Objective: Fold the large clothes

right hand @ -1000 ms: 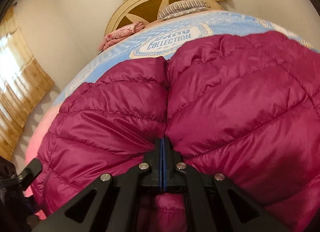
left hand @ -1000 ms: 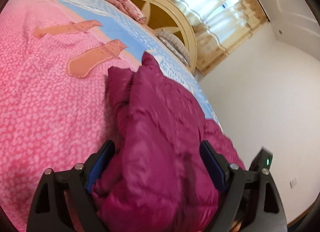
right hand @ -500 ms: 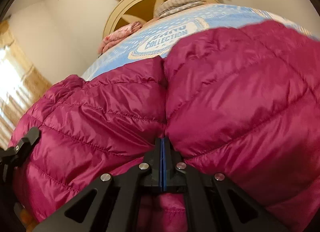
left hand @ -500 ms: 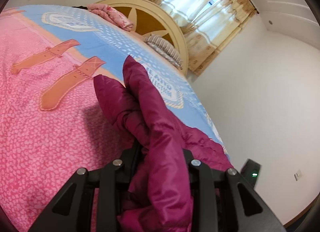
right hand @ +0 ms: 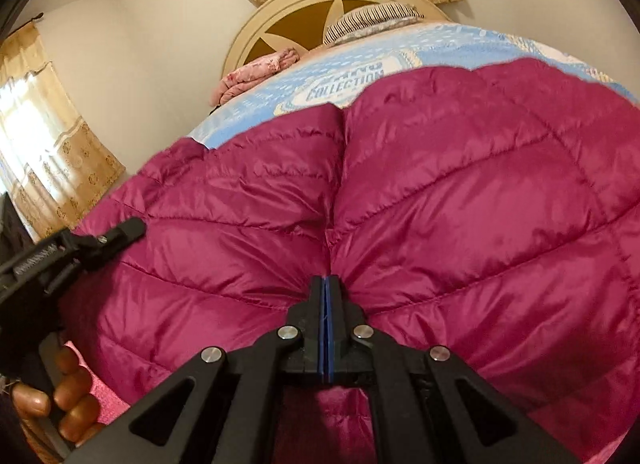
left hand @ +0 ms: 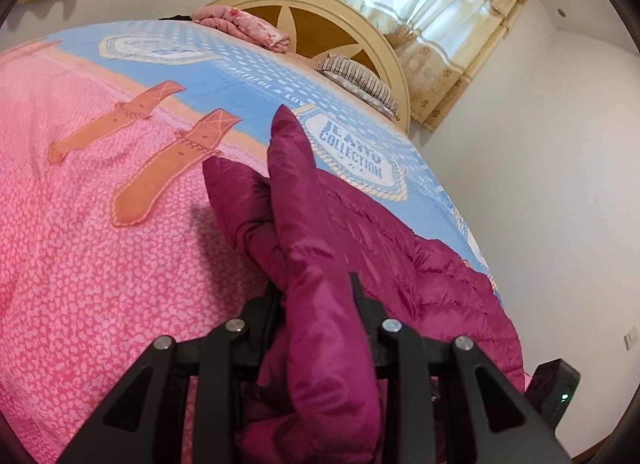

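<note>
Since one second ago, the left gripper (left hand: 316, 296) is no longer wide apart; it is now clenching a thick fold of the magenta down jacket (left hand: 312, 264) at the lower centre of its frame. The right gripper (right hand: 325, 296) is pinching the jacket's quilted edge between pressed blue pads. The jacket is lying on the pink and blue bedspread (left hand: 80, 244), with the headboard (right hand: 256, 31) at the top.

Magenta quilted jacket (right hand: 460, 191) on a pink speckled, blue-banded bedspread (left hand: 100, 264) (tan strap motifs), beside gold-patterned curtains (left hand: 440, 23).
</note>
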A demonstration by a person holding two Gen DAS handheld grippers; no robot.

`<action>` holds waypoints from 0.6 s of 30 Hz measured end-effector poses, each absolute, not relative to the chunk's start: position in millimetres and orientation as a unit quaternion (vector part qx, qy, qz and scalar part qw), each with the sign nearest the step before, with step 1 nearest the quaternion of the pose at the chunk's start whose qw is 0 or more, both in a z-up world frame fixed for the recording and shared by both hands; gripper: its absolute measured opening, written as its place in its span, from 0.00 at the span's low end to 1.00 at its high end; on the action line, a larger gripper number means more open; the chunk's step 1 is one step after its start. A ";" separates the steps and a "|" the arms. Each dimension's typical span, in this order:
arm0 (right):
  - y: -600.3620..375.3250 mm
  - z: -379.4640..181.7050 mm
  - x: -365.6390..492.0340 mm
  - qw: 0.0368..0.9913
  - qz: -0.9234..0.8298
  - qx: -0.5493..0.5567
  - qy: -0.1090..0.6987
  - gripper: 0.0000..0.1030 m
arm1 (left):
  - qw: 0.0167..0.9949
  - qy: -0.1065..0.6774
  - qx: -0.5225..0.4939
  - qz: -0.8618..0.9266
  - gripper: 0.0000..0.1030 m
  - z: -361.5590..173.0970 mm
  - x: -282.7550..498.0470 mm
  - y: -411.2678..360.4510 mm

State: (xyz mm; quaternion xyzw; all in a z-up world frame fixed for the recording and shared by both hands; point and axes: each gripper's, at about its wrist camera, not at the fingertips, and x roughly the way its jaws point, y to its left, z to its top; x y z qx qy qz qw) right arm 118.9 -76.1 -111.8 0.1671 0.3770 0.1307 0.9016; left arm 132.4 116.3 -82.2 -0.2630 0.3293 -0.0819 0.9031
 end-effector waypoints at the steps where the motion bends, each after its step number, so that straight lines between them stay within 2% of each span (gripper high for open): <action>1: -76.9 -113.7 118.7 0.902 0.130 0.169 0.376 0.00 | 0.905 0.328 -0.257 -0.082 0.30 -79.0 132.2 113.7; 13: -93.7 -124.6 117.2 0.888 0.142 0.210 0.384 0.00 | 0.931 0.289 -0.184 -0.128 0.30 -33.6 134.0 63.7; 18: -104.4 -125.3 118.2 0.870 0.161 0.247 0.395 0.00 | 0.939 0.273 -0.125 -0.166 0.25 -15.8 133.0 24.5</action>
